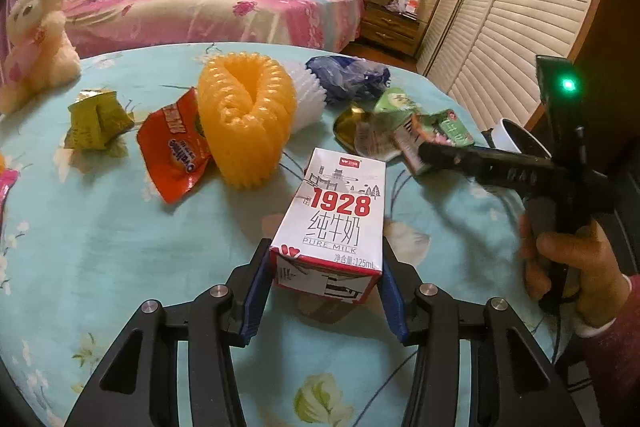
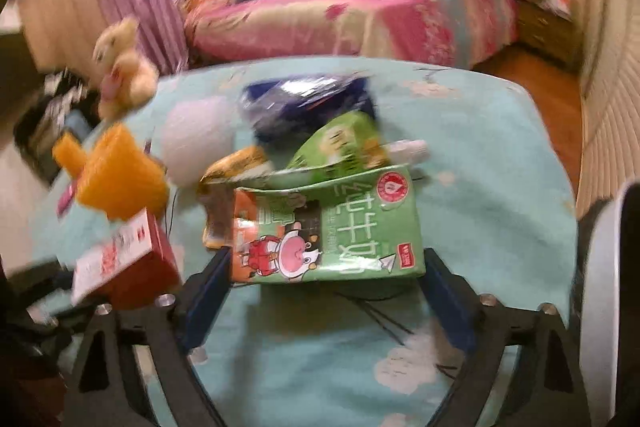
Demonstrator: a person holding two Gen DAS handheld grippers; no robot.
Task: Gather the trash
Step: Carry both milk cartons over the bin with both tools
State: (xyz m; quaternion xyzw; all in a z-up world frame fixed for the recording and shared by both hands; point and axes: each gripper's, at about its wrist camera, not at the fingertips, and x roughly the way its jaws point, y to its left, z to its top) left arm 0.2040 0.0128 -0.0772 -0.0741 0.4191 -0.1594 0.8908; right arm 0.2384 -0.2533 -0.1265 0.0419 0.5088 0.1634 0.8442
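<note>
Left tongs [image 1: 326, 279] clamping milk carton [image 1: 334, 215], tilted down

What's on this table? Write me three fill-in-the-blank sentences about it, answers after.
The left gripper holds a white carton printed with the number ____.
Between the open jaws of the right gripper lies a crumpled carton coloured mostly ____.
The plush toy at the edge of the table is a ____.
Missing: 1928; green; bear.
</note>
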